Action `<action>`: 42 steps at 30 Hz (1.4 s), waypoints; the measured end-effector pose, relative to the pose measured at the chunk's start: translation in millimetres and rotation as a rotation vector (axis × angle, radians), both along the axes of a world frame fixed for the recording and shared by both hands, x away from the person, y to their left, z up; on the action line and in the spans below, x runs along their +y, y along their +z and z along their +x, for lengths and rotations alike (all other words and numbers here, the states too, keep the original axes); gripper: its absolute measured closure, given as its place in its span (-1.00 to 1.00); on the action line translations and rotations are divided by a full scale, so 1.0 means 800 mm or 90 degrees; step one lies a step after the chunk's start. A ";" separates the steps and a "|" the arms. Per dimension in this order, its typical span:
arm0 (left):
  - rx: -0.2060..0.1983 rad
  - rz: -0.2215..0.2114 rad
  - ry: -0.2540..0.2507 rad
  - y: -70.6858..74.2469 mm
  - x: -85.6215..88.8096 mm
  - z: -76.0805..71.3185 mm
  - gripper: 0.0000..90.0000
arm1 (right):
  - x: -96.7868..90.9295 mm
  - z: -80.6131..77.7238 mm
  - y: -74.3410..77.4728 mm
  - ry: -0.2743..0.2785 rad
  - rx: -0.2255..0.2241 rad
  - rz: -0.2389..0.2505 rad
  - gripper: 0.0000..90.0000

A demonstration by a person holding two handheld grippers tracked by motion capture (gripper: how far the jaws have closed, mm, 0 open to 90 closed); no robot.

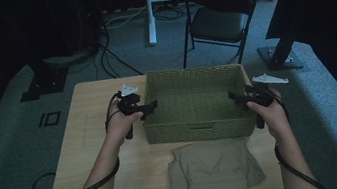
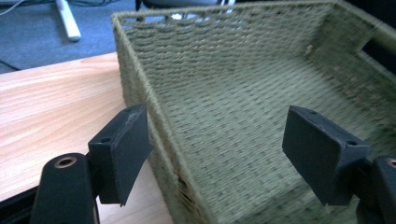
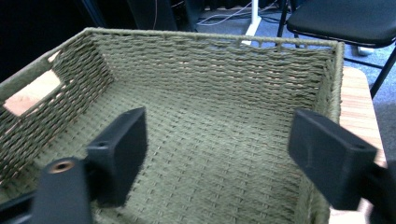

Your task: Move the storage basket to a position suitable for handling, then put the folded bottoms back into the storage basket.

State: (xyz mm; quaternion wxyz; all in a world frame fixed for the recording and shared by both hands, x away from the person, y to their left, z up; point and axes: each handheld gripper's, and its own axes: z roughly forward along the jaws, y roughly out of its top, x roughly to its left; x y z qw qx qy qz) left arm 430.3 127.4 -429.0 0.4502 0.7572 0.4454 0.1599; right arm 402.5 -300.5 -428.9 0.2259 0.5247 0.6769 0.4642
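**Letting go of the basket, one side at a time**

Nearest me, at the lower middle of the high view, lay the folded khaki garment (image 1: 211, 168) on the worktop (image 1: 93, 136), just in front of the basket and apart from both tools. I judged it the next thing to handle, so I wanted a release that left both tools free to come back toward it.

Above that, in the middle of the frame, sat the green woven basket (image 1: 197, 101), flat on the worktop and empty inside. My left tool (image 1: 150, 108) hung at the basket's left wall and my right tool (image 1: 235, 97) at its right wall. Both stood wide open and held nothing. In the left gripper view the left wall's rim (image 2: 154, 126) ran between the pads, closer to the pad at the lower left of the picture but not pressed by it. In the right gripper view the woven floor (image 3: 210, 140) showed between the pads, and the right wall passed near the pad at the lower right; I could not tell whether it touched.

To do this step well, I reckoned I should lift each tool straight clear of its rim before swinging it, so no pad snagged the weave and dragged the basket askew.

Farther off, at the top of the high view, a black folding chair (image 1: 220, 16) stood on the grey floor.
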 end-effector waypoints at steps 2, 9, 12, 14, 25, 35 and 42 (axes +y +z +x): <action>0.004 -0.005 -0.007 0.003 0.003 -0.006 -0.59 | 0.002 -0.005 0.001 0.008 -0.006 0.001 -0.57; -0.018 -0.026 -0.020 0.007 0.008 -0.025 -0.65 | 0.005 -0.022 0.001 0.014 -0.018 -0.032 -0.63; -0.034 -0.023 -0.028 0.003 0.009 -0.038 -0.65 | 0.007 -0.037 0.001 0.029 -0.029 -0.042 -0.64; -0.035 -0.020 -0.038 0.001 0.010 -0.044 -0.65 | 0.007 -0.043 0.002 0.043 -0.039 -0.061 -0.64; -0.049 -0.030 -0.067 -0.004 0.008 -0.082 -0.65 | 0.009 -0.085 0.000 0.073 -0.061 -0.042 -0.65; -0.069 -0.024 -0.109 -0.008 -0.010 -0.123 -0.65 | 0.010 -0.120 -0.014 0.084 -0.066 -0.047 -0.68; -0.061 -0.029 -0.128 -0.020 -0.029 -0.141 -0.65 | 0.014 -0.134 -0.035 0.095 -0.049 -0.052 -0.67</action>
